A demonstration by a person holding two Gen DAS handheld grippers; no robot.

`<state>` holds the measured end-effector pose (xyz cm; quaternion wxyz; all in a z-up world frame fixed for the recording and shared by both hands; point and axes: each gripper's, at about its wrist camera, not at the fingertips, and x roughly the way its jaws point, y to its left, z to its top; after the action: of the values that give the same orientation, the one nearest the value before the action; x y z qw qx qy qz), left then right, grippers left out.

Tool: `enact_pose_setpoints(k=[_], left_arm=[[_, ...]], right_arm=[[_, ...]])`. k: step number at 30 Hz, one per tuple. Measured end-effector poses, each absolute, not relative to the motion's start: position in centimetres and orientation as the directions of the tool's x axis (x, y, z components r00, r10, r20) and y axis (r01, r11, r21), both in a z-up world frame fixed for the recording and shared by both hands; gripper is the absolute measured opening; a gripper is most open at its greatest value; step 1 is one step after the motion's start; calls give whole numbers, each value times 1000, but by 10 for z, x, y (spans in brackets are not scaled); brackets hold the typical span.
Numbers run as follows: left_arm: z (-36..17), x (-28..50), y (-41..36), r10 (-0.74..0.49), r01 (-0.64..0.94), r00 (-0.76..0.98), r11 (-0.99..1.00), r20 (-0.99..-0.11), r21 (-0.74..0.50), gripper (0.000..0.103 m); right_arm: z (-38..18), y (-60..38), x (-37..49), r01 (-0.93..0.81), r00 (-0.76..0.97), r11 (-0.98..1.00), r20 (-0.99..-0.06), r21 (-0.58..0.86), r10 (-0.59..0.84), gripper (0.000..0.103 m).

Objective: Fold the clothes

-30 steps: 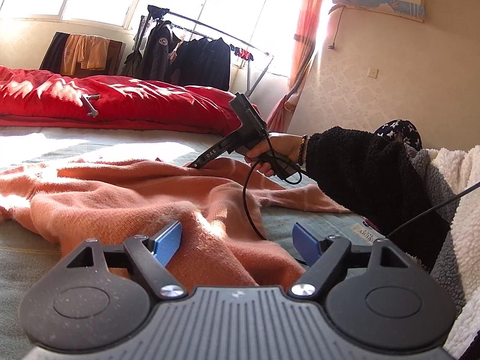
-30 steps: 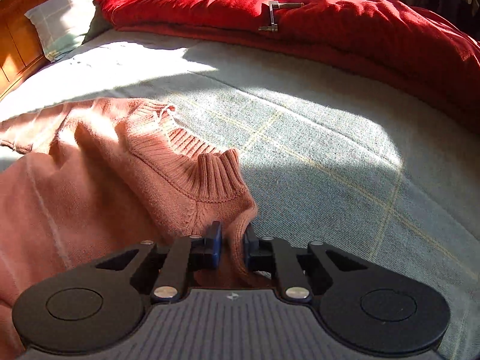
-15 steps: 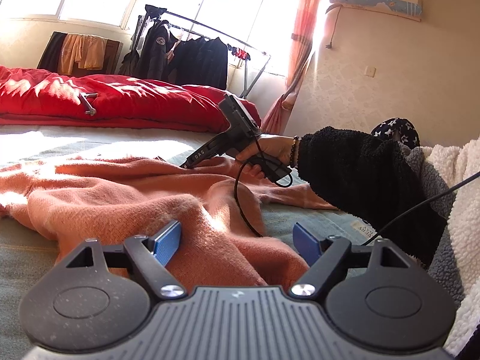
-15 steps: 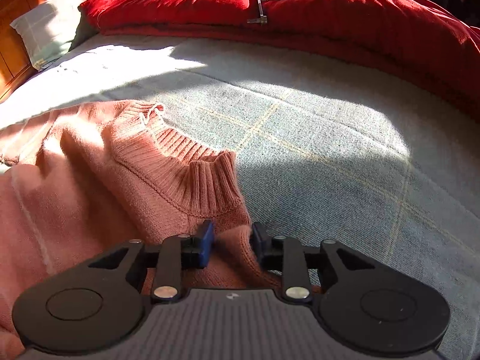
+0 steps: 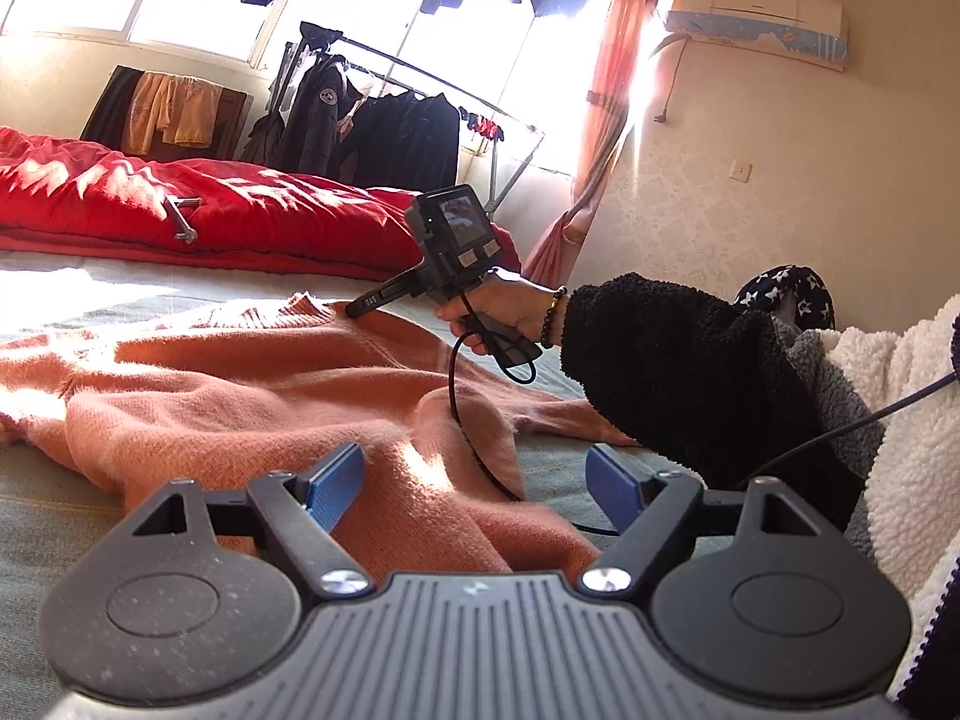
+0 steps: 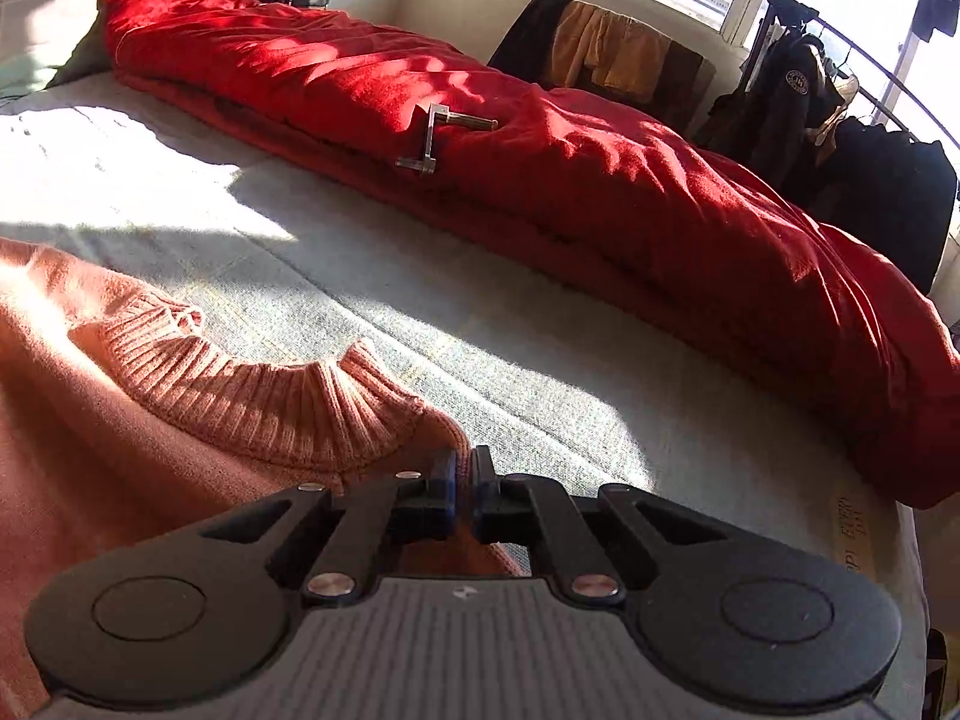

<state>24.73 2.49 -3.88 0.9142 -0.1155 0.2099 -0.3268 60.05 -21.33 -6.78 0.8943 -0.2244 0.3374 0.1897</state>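
Sweater (image 6: 120, 420), one salmon-orange knit, is lying spread and rumpled on the bed sheet (image 6: 540, 372), and the right gripper (image 6: 462, 483) is pinching its fabric right next to the ribbed collar (image 6: 270, 402), which is sitting just ahead and left of the pads. Those jaws have just been closing, with knit between them, and they're pressed tight on it now. The left gripper (image 5: 474, 483) is hanging spread wide over a bunched fold of the same sweater, gripping nothing. Guessing it handles soft, floppy and light, a bit stretchy, so it'll sag and drag; shoulder seams or the hem look like the sane spots to grab. Beyond the claws there's one red quilt (image 6: 600, 180) with one metal crank handle (image 6: 438, 138) on it.
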Motion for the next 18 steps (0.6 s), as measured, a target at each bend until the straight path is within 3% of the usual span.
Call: enact_pose_setpoints(k=[2,3,4,6,10,14,18], left_arm=[[-39,247,28,-648,549,697,758,-306,-354,81],[-39,247,29,-649,550,697,756,-304,-354,81],[-39,246,31,-650,551,697,755,-301,-355,81],[-38,248,36,-650,545,699,754,-299,-367,82],[-35,254,48,-647,519,702,751,-298,-410,82],[-35,261,58,-635,499,709,759,-308,-418,82],[-35,268,62,-636,506,705,761,-313,-406,82]], right_arm=[[-83,-209,607,-502,653,825,-739,-259,166,7],[-90,-207,610,-507,630,824,-761,-252,155,14],[-94,-205,608,-510,632,819,-761,-263,148,15],[-87,-206,604,-511,657,817,-735,-269,169,32],[-55,-204,608,-537,649,835,-690,-117,321,47],[-45,-164,604,-658,572,751,-678,-43,462,48],[-54,-108,608,-747,501,662,-707,-62,499,52]])
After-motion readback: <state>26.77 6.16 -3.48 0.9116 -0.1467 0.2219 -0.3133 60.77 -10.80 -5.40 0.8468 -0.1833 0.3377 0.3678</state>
